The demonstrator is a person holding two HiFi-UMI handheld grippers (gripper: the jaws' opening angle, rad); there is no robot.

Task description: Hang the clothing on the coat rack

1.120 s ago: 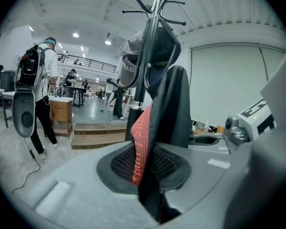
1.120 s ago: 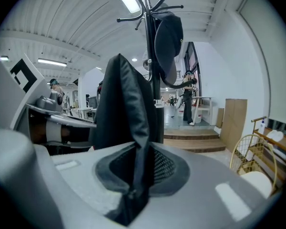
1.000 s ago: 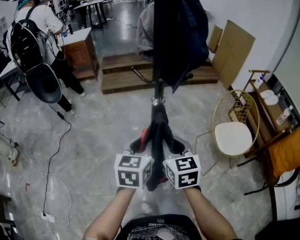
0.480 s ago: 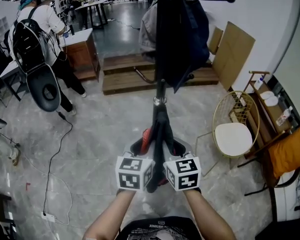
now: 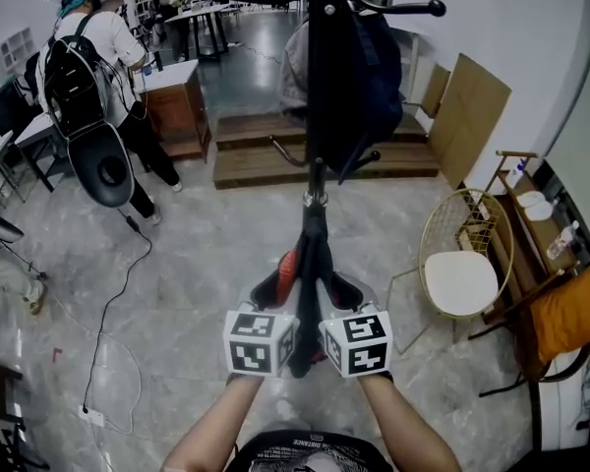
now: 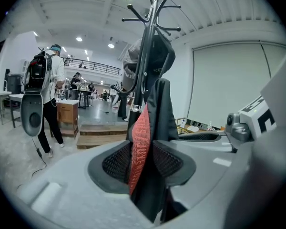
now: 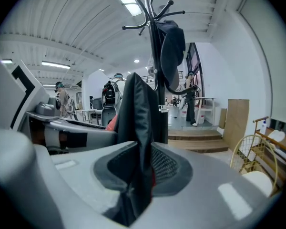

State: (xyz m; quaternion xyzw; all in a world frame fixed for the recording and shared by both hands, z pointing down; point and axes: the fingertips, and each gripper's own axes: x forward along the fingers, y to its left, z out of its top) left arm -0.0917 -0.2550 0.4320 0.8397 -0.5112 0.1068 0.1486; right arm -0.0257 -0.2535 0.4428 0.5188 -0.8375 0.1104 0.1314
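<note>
- Seemingly letting go of the dark garment (image 5: 313, 239), so freeing one side at a time and checking that the cloth is hanging from the coat rack (image 5: 316, 177) before releasing the other.
- Probably best drawing both tongs straight back from the coat rack, without dragging the cloth down.
- Standing wide at the left gripper (image 6: 142, 149), jaws having just been opening, with the garment's red strip (image 6: 139, 137) lying loose between the pads (image 6: 115, 163).
- Pinching the same garment at the right gripper (image 7: 144, 151), jaws pressing close on black cloth.
- Running from both tongs up to the coat rack's pole, below the clothing (image 5: 359, 77) already hanging there; impossible telling whether caught higher up.
</note>
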